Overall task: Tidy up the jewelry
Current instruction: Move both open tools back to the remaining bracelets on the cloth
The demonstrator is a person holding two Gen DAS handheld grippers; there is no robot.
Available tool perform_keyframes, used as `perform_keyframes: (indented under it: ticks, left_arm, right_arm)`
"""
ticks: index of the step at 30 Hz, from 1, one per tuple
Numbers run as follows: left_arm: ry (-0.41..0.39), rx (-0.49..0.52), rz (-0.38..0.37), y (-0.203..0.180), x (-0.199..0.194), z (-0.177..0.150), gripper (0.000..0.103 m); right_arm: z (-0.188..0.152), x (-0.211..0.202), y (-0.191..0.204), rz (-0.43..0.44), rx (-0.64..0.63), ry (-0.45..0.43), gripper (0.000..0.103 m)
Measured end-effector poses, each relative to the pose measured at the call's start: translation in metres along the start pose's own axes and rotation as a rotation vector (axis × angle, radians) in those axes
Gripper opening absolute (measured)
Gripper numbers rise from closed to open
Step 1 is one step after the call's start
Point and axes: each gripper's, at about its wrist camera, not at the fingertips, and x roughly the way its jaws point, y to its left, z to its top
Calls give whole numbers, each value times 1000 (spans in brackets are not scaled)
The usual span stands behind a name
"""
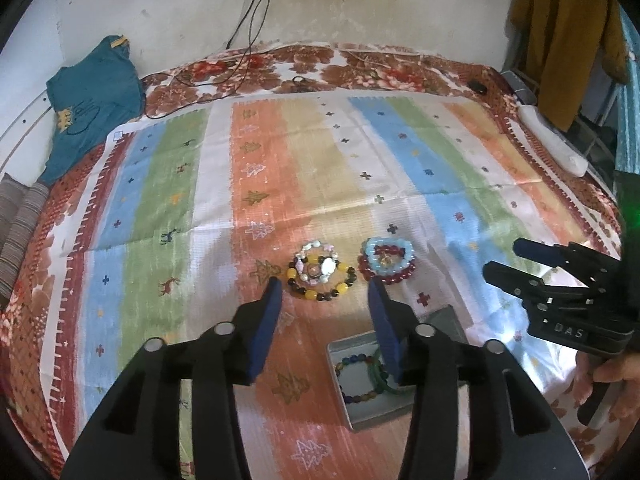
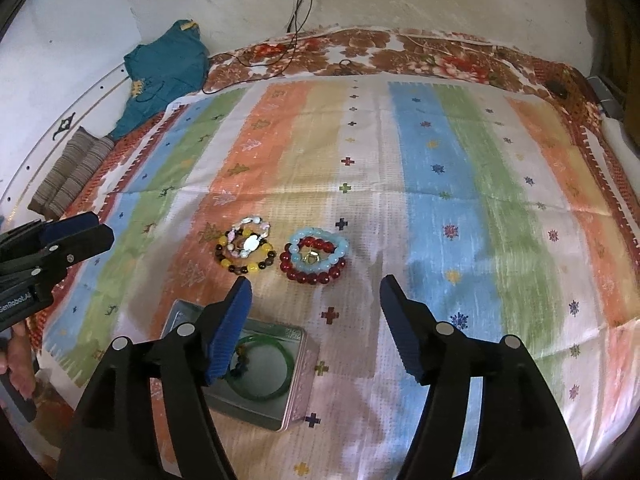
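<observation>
Two piles of bead bracelets lie on the striped cloth. The yellow-and-black pile (image 1: 320, 274) (image 2: 247, 250) is on the left, the red-and-light-blue pile (image 1: 387, 261) (image 2: 316, 256) on the right. A shallow metal tin (image 1: 360, 412) (image 2: 288, 396) nearer to me holds a green bangle (image 2: 260, 366) and a multicoloured bead bracelet (image 1: 356, 378). My left gripper (image 1: 324, 292) is open and empty, just short of the yellow-and-black pile. My right gripper (image 2: 316, 288) is open and empty, just short of the red-and-blue pile, its left finger over the tin.
The striped cloth (image 2: 440, 184) covers a bed with a floral sheet (image 1: 320, 64). A teal garment (image 1: 92, 96) and a folded striped cloth (image 2: 68, 172) lie at the far left. Cables (image 1: 248, 32) hang down the wall. A mustard garment (image 1: 568, 28) hangs at the right.
</observation>
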Motion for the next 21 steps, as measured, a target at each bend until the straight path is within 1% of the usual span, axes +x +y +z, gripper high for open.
perform_keyframes:
  ticks: [4, 6, 8, 11, 17, 21]
  left_arm:
    - [25, -1, 24, 4, 12, 4, 50]
    - [35, 1, 21, 5, 18, 6, 50]
    - [41, 0, 24, 5, 23, 10, 50]
    - [53, -5, 28, 6, 32, 13, 54]
    - [87, -10, 48, 10, 53, 20, 57]
    - [105, -19, 53, 13, 65, 26, 60]
  right_arm:
    - [4, 6, 1, -4, -5, 8, 69]
    - [7, 8, 3, -2, -19, 11, 73]
    - [9, 9, 4, -8, -25, 10, 74]
    - [15, 14, 3, -12, -14, 10, 75]
    - [21, 34, -6, -35, 0, 48, 75]
    - [25, 43, -10, -44, 7, 59, 78]
